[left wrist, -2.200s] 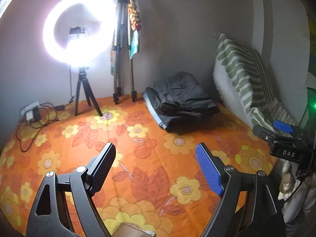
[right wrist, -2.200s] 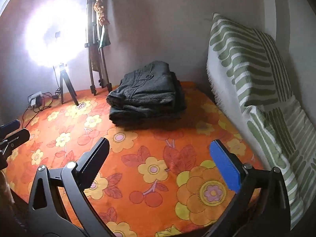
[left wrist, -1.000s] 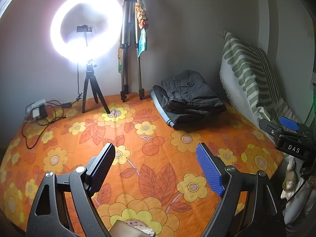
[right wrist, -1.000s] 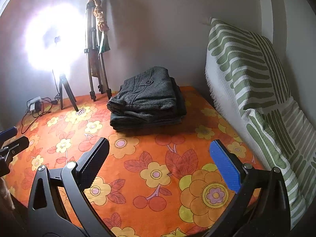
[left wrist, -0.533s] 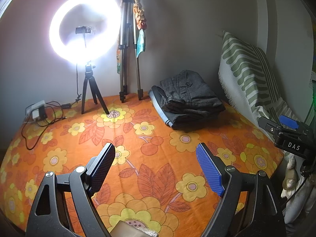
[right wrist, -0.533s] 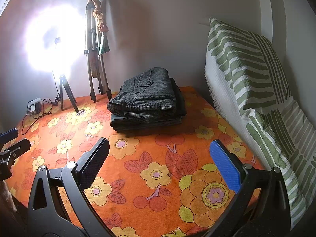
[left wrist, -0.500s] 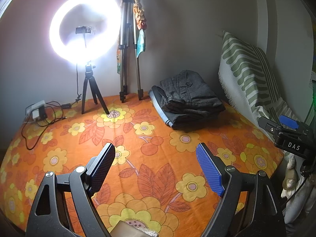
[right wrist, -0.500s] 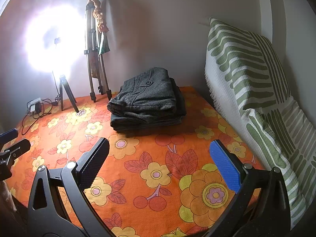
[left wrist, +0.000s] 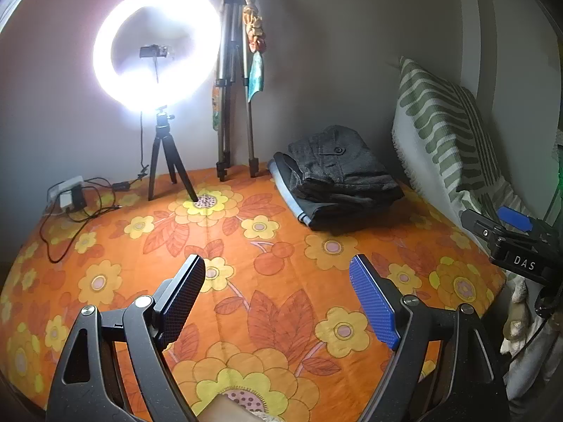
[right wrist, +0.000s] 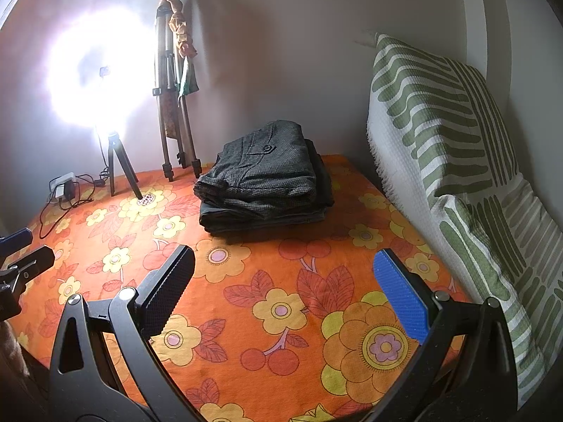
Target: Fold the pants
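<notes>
The folded pants [right wrist: 262, 176] lie in a dark grey stack at the far side of the bed [right wrist: 281, 281], close to the wall, with a buttoned pocket flap facing up on the top layer. In the right wrist view the stack sits almost straight ahead of the right gripper [right wrist: 283, 283], slightly left of the midline between its fingers, well apart from them across bare flowered cover. Its long axis runs roughly away from the camera toward the wall, with the folded edges facing the near side. In the left wrist view the pants [left wrist: 337, 179] lie ahead and off to the right of the left gripper [left wrist: 278, 292], so I judge the right hand the nearer and better lined up for any reach.

Both grippers stand with fingers spread wide and nothing between them, hovering over the cover.

Just right of the stack a green-and-white striped pillow [right wrist: 450, 133] leans on the wall. To its left stand a folded tripod [left wrist: 232, 88] and a lit ring light [left wrist: 155, 45] on a small stand, cables [left wrist: 77, 204] trailing beside it.

The only readable writing is "DAS", on the body of the right gripper [left wrist: 524, 242] at the edge of the left wrist view.
</notes>
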`<act>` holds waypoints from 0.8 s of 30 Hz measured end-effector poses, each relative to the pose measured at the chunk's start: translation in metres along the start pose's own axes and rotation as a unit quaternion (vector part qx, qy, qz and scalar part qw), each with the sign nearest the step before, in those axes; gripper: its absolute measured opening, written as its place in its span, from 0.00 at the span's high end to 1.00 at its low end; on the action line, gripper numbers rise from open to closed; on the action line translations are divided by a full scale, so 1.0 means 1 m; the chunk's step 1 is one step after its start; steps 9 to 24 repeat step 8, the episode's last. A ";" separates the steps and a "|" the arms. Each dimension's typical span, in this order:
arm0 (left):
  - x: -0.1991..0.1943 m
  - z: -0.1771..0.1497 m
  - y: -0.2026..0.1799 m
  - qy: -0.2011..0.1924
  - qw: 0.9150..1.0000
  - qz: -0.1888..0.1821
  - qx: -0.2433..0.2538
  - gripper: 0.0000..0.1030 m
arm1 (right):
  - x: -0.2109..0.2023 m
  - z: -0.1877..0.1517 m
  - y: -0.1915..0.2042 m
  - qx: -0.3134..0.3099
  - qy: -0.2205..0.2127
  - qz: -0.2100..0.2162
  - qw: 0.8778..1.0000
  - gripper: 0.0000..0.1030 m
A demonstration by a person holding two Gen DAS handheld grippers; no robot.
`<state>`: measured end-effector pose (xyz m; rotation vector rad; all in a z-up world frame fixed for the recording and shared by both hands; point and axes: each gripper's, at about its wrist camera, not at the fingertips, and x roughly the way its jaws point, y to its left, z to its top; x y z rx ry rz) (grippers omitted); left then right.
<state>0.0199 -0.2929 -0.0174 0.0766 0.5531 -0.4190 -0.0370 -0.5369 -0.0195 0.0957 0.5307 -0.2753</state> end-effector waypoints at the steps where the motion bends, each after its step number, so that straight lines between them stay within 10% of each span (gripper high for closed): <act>1: 0.000 0.000 0.000 -0.001 1.000 0.001 0.000 0.18 | 0.000 0.000 0.000 0.000 0.000 0.000 1.000 0.00; 24: 0.001 -0.002 0.002 0.003 1.000 0.000 -0.002 0.18 | 0.000 0.000 0.001 0.000 0.000 0.000 1.000 0.00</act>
